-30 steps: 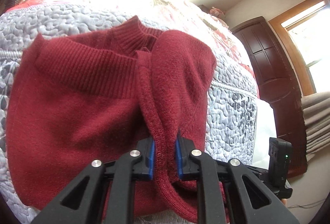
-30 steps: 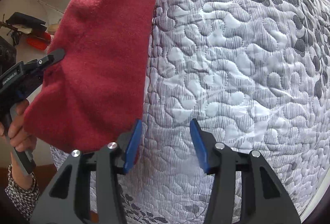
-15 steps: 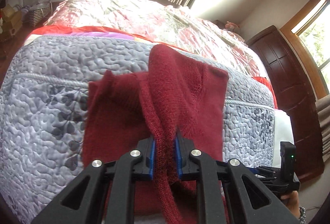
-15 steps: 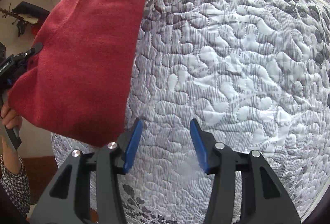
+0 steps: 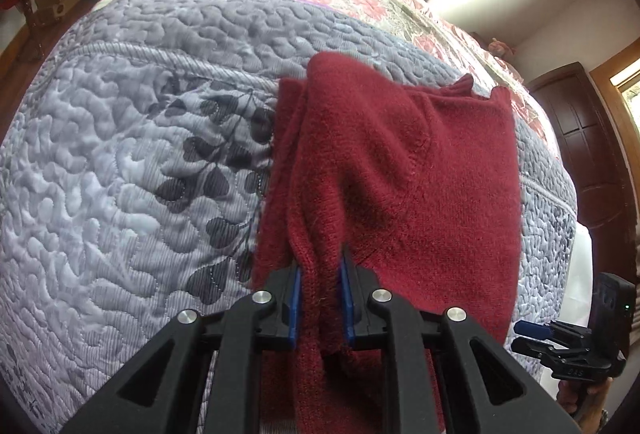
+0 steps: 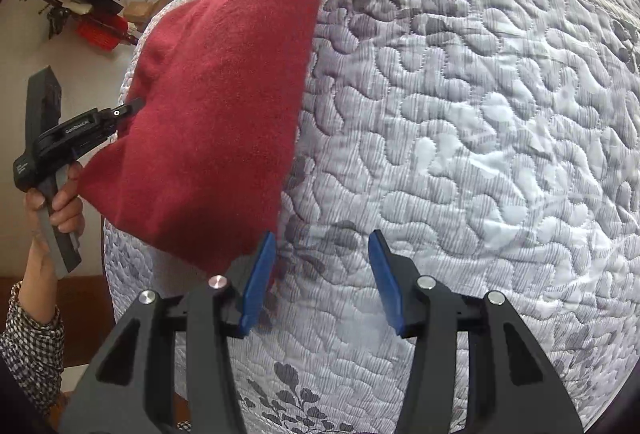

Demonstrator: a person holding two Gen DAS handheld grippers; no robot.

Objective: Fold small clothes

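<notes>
Left hand-held gripper [image 5: 320, 298] clamps red sweater [image 5: 400, 186] edge, lifting it off bed [image 5: 120, 154] for fold; right hand-held gripper [image 6: 322, 282] beside sweater, wide apart, empty.

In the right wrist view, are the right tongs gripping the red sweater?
No. The right tongs stand open over the grey quilt with nothing between their blue pads, and the red sweater lies just to their left.

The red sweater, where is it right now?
The red sweater hangs from the closed left gripper over the grey quilt; in the right wrist view it sits upper left, beside the open right gripper.
</notes>
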